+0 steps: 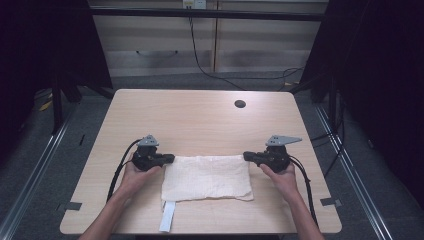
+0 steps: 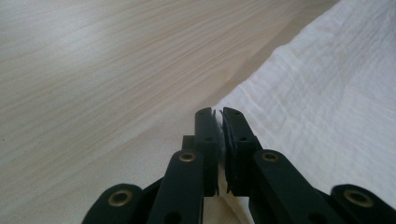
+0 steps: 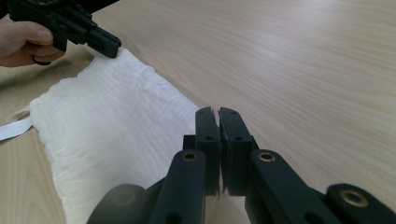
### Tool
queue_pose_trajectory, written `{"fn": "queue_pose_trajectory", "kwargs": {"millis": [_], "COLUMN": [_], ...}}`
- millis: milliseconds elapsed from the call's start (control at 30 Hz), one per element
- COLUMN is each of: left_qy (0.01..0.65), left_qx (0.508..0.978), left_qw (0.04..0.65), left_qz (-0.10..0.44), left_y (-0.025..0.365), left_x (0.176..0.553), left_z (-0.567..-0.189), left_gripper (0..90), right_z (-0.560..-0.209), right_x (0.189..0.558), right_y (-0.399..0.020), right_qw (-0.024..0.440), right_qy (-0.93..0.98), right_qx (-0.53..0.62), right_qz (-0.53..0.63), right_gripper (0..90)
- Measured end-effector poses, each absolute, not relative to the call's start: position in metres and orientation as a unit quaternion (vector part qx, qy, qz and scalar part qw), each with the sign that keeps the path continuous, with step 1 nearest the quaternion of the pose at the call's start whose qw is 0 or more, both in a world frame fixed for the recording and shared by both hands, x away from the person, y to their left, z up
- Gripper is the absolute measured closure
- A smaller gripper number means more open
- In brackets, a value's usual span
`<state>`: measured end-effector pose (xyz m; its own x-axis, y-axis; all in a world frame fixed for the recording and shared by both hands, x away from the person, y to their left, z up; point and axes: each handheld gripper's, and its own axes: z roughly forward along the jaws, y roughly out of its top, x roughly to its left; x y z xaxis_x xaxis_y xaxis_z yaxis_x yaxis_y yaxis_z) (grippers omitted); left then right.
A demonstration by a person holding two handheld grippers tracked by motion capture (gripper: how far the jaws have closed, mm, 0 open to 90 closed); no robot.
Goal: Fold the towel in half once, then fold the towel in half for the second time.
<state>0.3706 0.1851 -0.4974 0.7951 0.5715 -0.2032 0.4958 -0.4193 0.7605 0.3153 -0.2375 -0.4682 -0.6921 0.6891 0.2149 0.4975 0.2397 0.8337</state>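
A white folded cloth (image 1: 207,177) lies flat on the near half of the wooden table (image 1: 200,120). My left gripper (image 1: 172,158) is shut on the cloth's far left corner; in the left gripper view a thin layer of cloth (image 2: 327,93) shows pinched between the jaws of this gripper (image 2: 218,112). My right gripper (image 1: 246,156) is shut at the far right corner, and in the right gripper view the cloth (image 3: 107,126) runs up to its closed jaws (image 3: 217,111). Across the cloth there, the left gripper (image 3: 114,46) bites the other corner.
A white strip (image 1: 167,216) sticks out from the cloth's near left corner toward the table's front edge. A dark cable hole (image 1: 240,104) sits in the far right part of the table. Cables trail from both grippers off the near edge.
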Motion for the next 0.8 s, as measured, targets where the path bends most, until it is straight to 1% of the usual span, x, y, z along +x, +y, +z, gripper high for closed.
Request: {"fn": "queue_pose_trajectory", "kwargs": {"millis": [267, 800], "left_qy": [0.321, 0.334], "left_qx": [0.842, 0.832], "left_qw": [0.432, 0.439], "left_qz": [0.047, 0.052], "left_y": [0.184, 0.183], "left_x": [0.372, 0.373], "left_z": [-0.497, -0.495], "left_gripper": [85.6, 85.7], "right_z": [-0.463, -0.448], "right_x": [0.31, 0.281], "right_y": [-0.238, -0.225], "right_qw": [0.102, 0.1], "right_qy": [0.783, 0.807], "right_qx": [0.37, 0.318], "right_qz": [0.489, 0.488], "right_gripper": [87.5, 87.6]}}
